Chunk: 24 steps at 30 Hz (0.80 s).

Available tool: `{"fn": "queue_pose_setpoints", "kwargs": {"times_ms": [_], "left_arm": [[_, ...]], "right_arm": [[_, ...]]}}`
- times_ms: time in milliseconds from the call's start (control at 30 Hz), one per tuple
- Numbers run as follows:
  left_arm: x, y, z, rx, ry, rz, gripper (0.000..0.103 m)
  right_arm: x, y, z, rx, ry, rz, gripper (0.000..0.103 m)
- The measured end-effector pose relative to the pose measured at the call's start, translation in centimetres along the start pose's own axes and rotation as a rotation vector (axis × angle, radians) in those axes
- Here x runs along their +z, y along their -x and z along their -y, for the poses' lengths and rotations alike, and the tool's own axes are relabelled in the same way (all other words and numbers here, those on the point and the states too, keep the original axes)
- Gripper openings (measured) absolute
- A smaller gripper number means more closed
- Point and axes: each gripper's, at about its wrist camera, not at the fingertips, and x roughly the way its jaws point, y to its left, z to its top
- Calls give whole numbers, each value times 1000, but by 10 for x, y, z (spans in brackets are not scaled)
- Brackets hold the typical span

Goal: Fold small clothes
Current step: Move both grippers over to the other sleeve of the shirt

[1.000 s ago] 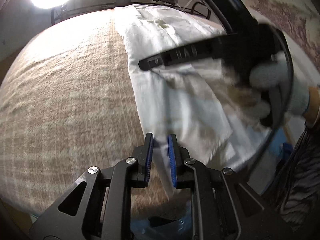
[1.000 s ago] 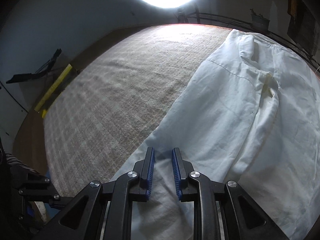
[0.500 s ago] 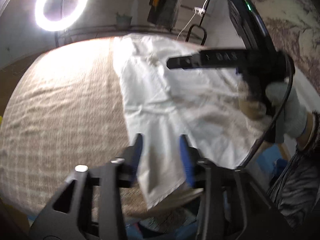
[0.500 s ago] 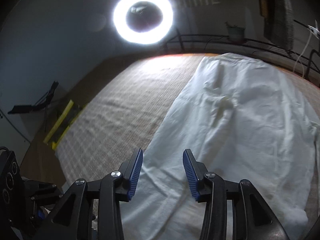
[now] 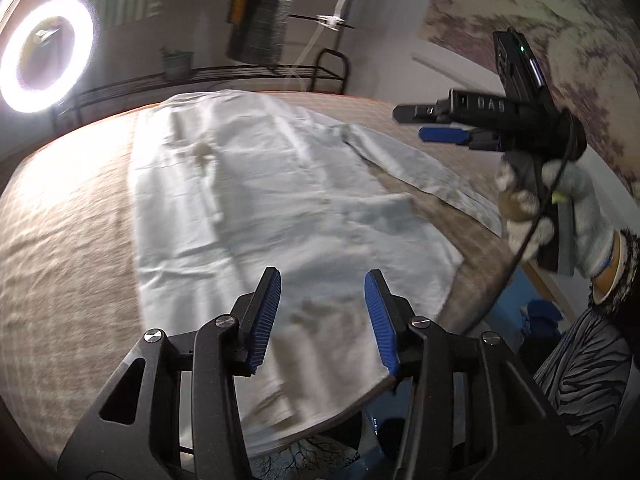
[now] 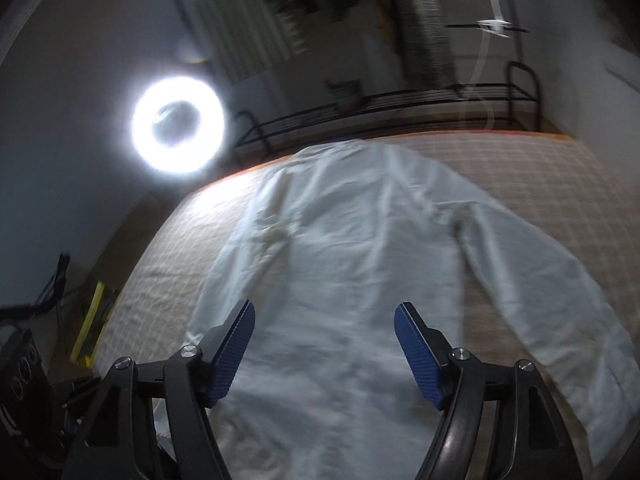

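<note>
A white long-sleeved shirt (image 5: 256,200) lies spread flat on a beige checked bed cover (image 5: 64,240); it also shows in the right wrist view (image 6: 352,264), with one sleeve (image 6: 532,288) stretched out to the right. My left gripper (image 5: 322,316) is open and empty, raised above the shirt's near hem. My right gripper (image 6: 324,346) is open and empty, raised above the shirt's lower body. In the left wrist view the right gripper (image 5: 440,124) is held up in a gloved hand (image 5: 560,204) at the right, above the sleeve.
A bright ring light (image 5: 46,54) stands beyond the far left of the bed; it also shows in the right wrist view (image 6: 178,124). A black metal rail (image 6: 400,108) runs along the far edge. A yellow object (image 6: 90,320) lies on the floor at left.
Both grippers opened and let go of the shirt, then lifted up and back. The shirt now lies flat on the cover.
</note>
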Motion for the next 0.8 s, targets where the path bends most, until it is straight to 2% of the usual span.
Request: {"fn": "queue_pose_setpoints", "kwargs": {"times_ms": [200,300,500,733,800], "left_arm": [[1,-24,37,-43,-88,-42,45],[0,-31,46,-53,-99,-54,45],[7,-53,44,-69,-54,-85,45],[15,-74,41,-94,13,-123,45],[18,-78,42,-99,21,-128,45]], "right_arm": [[0,43,81,-90,-177,53,75],[-3,61,119,-132,-255,68,75],[-20,90,190,-263,-345,87,75],[-58,110,274,-340,-533,85,75],[-70,114,292,-339,-589,87,75]]}}
